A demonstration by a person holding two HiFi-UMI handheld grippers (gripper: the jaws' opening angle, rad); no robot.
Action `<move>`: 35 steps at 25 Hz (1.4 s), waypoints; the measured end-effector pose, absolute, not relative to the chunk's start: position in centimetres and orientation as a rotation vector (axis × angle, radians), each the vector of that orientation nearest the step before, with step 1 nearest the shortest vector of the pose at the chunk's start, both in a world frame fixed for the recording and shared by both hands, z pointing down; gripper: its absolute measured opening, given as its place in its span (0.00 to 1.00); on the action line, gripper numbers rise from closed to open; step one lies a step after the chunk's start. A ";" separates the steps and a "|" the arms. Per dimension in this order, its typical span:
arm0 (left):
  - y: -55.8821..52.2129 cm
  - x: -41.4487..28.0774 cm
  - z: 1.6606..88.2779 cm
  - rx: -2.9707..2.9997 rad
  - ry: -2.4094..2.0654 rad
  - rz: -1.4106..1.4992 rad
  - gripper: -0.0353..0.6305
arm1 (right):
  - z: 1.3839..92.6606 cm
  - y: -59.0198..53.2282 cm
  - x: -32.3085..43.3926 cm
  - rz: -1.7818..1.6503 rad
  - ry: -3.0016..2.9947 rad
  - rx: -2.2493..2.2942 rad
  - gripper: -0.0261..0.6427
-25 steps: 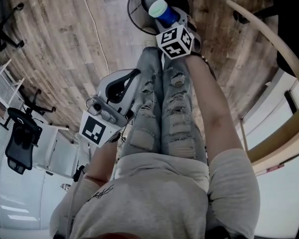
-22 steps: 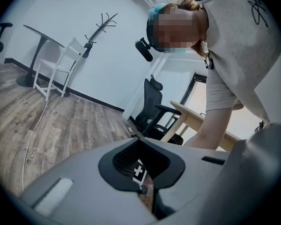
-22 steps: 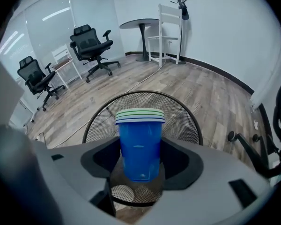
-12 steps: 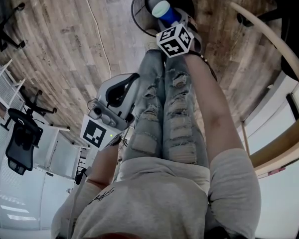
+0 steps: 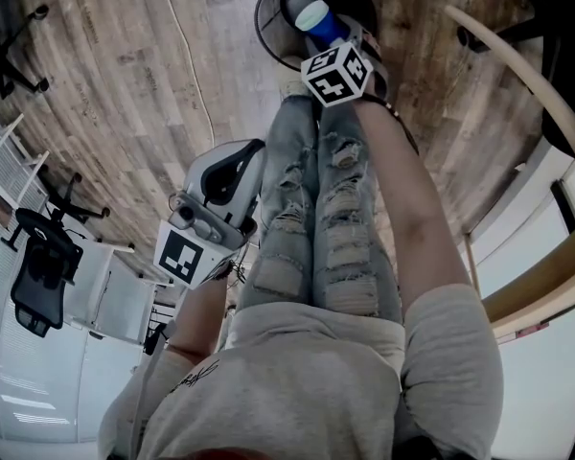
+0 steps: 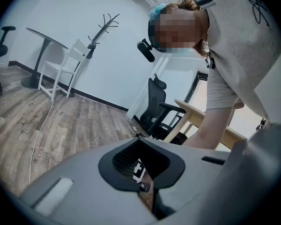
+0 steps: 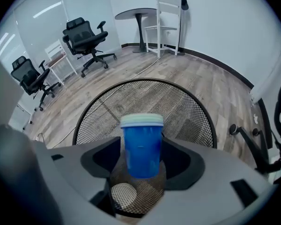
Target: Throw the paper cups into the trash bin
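A blue paper cup (image 7: 140,146) with a pale rim stands upright between the jaws of my right gripper (image 7: 141,165), which is shut on it. The cup hangs directly above the round black mesh trash bin (image 7: 178,107). Inside the bin, a pale round cup (image 7: 124,196) lies at the bottom. In the head view the cup (image 5: 316,19) and right gripper (image 5: 326,36) are over the bin (image 5: 271,12), just beyond the person's feet. My left gripper (image 5: 241,161) hangs low by the person's left leg. Its jaws (image 6: 147,175) are together with nothing in them.
The person's legs in torn jeans (image 5: 321,209) run from the body toward the bin. A wooden table edge (image 5: 546,113) curves along the right. Office chairs (image 7: 86,39), a white chair (image 7: 166,20) and a round table (image 7: 138,15) stand further off on the wood floor.
The view has shifted very slightly. The right gripper still holds the blue cup over the bin, and the left gripper stays by the leg.
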State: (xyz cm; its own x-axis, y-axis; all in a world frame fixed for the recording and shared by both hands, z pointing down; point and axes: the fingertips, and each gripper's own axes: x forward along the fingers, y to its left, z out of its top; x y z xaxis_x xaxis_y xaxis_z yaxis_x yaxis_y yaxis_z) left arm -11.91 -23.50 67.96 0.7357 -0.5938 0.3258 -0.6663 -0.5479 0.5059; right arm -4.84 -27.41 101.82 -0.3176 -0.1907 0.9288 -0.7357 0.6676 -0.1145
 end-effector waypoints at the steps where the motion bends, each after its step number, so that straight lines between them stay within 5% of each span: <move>1: -23.5 -12.0 68.0 2.315 -0.950 0.153 0.06 | 101.8 -27.4 -4.9 0.664 -1.849 0.736 0.44; 35: -25.3 -9.6 62.7 2.460 -0.917 0.171 0.06 | 89.5 -30.2 -4.1 0.612 -2.046 0.825 0.44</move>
